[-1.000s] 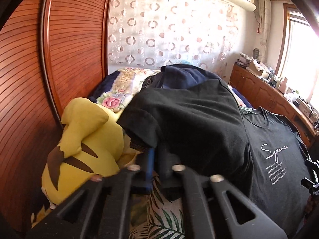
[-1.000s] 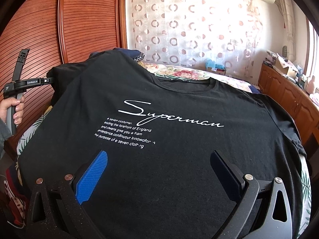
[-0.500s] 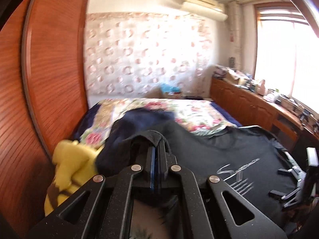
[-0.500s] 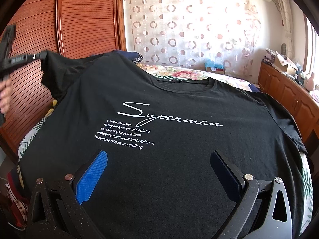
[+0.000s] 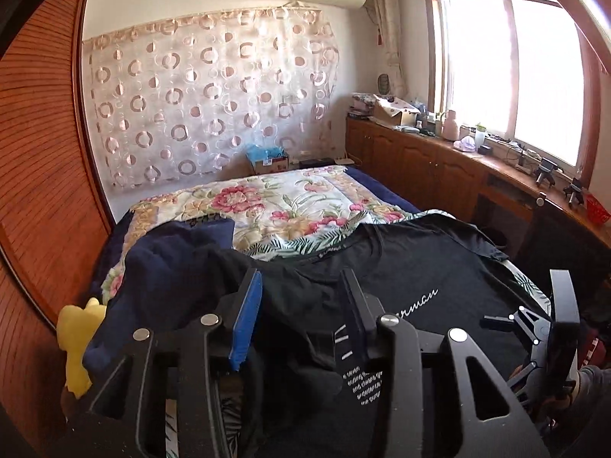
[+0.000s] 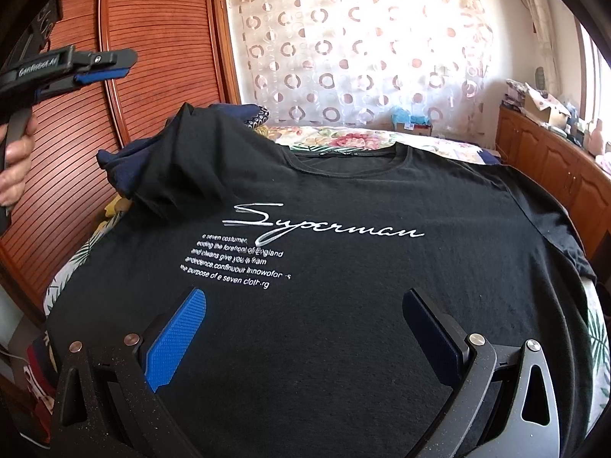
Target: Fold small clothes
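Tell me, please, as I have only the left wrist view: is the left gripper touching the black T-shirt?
Observer: No. The right wrist view shows the left gripper held up in front of the wooden wardrobe door, apart from the black T-shirt.
Operator: Thank you. Where does the near sleeve lie?
Observer: The sleeve is folded inward onto the chest, bunched rather than flat, and its edge ends just left of the Superman print.
Operator: Is the right gripper holding the hem?
Observer: No. The right gripper is open, with its fingers wide apart over the lower front of the shirt and nothing between them.
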A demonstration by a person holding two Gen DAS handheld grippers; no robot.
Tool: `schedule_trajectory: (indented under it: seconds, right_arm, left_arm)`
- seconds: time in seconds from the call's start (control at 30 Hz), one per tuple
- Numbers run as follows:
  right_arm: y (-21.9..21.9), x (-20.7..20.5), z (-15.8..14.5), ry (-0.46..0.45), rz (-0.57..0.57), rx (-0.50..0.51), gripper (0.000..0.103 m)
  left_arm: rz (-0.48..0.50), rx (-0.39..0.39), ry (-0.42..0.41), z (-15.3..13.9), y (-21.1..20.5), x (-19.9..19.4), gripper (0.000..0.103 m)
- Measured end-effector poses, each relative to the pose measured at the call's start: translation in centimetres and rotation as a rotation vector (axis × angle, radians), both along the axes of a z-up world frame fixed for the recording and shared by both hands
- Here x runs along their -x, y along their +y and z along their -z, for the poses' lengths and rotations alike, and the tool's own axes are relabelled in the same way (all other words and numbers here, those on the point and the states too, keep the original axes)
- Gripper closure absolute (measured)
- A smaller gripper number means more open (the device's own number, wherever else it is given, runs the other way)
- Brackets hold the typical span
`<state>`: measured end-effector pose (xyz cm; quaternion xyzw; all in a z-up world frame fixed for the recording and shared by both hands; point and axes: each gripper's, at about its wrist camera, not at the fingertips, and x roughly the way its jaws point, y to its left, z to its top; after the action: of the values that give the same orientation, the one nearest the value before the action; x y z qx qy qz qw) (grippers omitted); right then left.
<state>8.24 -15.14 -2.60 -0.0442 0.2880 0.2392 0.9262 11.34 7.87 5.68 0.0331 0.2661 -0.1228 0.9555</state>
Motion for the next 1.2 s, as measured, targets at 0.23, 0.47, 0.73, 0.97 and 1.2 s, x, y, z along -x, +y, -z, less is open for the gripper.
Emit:
schedule_trajectory:
  seconds: [0.23,0.47,0.73,0.97,1.2]
  right_arm:
    - [0.1,-0.1,0.2,0.001,0.001,-0.001,0.000]
    - [0.0,-0.3,-0.2,0.004,-0.019,-0.005,0.001]
    - [2.0,-2.5,-3.0,-0.107,-0.113,0.029,0.006]
    - [7.8,-7.3,-2.9,-0.009,-0.272,0.066,0.012]
    - [14.9,-12.5,1.5,0.130,-0.390,0.133,0.039]
  left_arm:
    - [-0.074,0.020,0.018,3.0,2.2,2.0,0.027]
    - [-0.185,0.037,0.003,7.0,3.4,4.3,0.027]
    - [-0.248,0.027,0.021,9.0,3.6,5.2,0.027]
    - [-0.241,0.065,0.057,9.7,4.5,5.6,0.027]
    - [-0.262,0.084,0.070,10.1,5.3,6.2,0.027]
